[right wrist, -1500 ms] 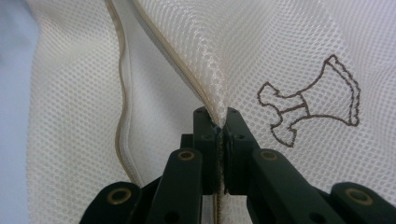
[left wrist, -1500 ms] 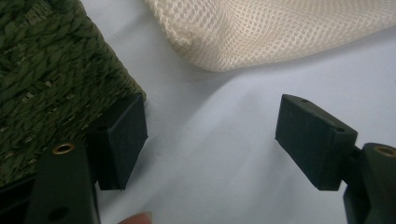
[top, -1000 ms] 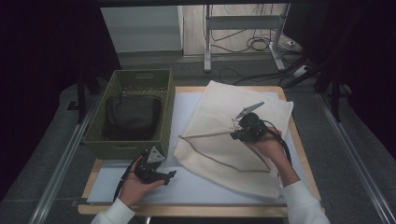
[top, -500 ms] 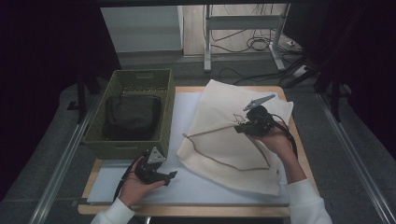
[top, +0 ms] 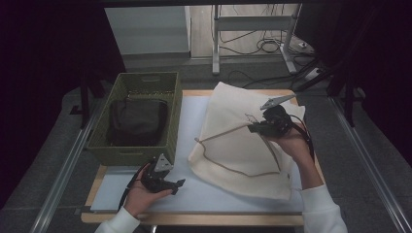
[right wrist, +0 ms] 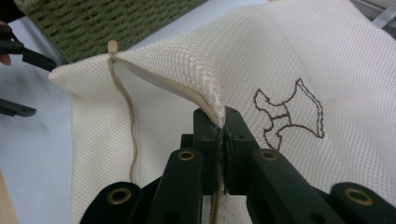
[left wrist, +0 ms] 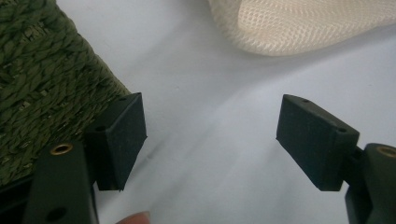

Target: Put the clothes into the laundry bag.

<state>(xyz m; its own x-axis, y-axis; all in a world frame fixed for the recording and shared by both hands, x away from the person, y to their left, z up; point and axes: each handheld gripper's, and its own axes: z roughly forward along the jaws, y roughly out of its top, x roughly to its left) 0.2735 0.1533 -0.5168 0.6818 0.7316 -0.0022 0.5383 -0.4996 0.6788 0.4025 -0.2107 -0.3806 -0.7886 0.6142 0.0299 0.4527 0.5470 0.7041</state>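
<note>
A cream mesh bag (top: 243, 141) lies right of centre in the high view, spread flat on the white table top except for one edge, pinched and lifted into a ridge (seen at the centre of the right gripper view). A tan zipper (right wrist: 122, 100) runs along that raised edge. A brown outline drawing (right wrist: 288, 114) marks the mesh at the right.

I see a cream mesh bag (right wrist: 280, 56) of open-weave cloth, matt, with brown stitched embroidery (right wrist: 289, 114); a green basket (top: 141, 114) of rough plaited fibre; matt black gripper pads (left wrist: 123, 135); a smooth white desk (left wrist: 210, 116).
</note>
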